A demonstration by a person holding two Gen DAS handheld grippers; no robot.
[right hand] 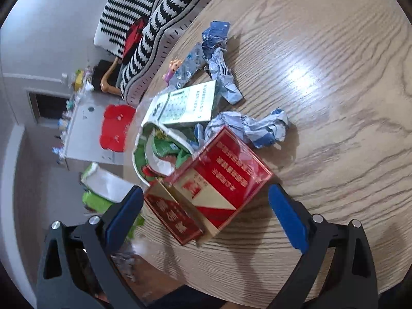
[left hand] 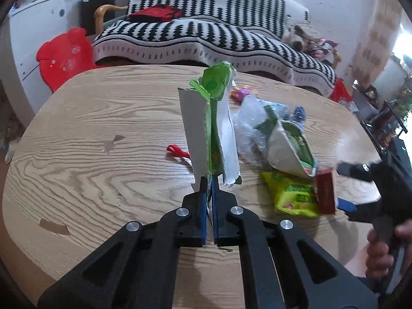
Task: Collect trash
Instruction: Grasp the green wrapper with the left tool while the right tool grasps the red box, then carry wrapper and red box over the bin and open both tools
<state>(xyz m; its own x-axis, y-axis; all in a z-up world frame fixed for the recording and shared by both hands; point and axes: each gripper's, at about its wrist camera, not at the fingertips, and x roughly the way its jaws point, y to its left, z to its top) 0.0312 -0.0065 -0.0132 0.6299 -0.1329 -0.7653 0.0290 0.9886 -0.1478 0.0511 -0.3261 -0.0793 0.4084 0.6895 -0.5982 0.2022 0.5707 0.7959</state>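
One upright carton (left hand: 206, 128) in left claw (left hand: 209, 182)

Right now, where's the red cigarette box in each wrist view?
Left wrist: red cigarette box at right, on the yellow-green packet, before the right gripper.
Right wrist: lower centre, lid open, between the open jaws.
Shared landmark: red bear-shaped stool.

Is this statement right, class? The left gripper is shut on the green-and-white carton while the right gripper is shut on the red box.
Not quite. The right gripper is open around the red box, as the right wrist view shows. The left gripper is indeed shut on the carton.
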